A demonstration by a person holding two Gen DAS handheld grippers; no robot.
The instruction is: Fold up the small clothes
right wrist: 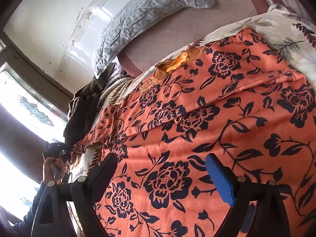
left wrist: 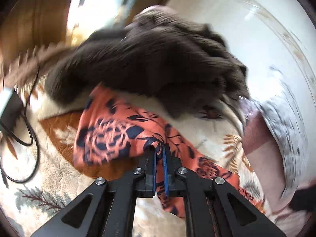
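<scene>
Left gripper (left wrist: 159,148) pinches orange floral garment (left wrist: 110,136); right gripper (right wrist: 162,165) spread wide.

Motion blur smears the dark fuzzy garment (left wrist: 150,59) lying just beyond the orange floral cloth (left wrist: 110,136). That cloth's pinched edge vanishes between the left tongs (left wrist: 159,148). In the right wrist view, the picture's bottom edge cuts the cloth off.

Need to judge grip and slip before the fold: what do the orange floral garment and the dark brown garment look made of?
Orange floral garment: looks like soft brushed fleece or flannel, matte, with a short fuzzy nap and printed navy flowers. It is pinched in the left gripper.
Dark brown garment: seems a thicker, plush or sherpa-like fleece, matte, with a shaggy pile; motion blur leaves this less certain.
</scene>
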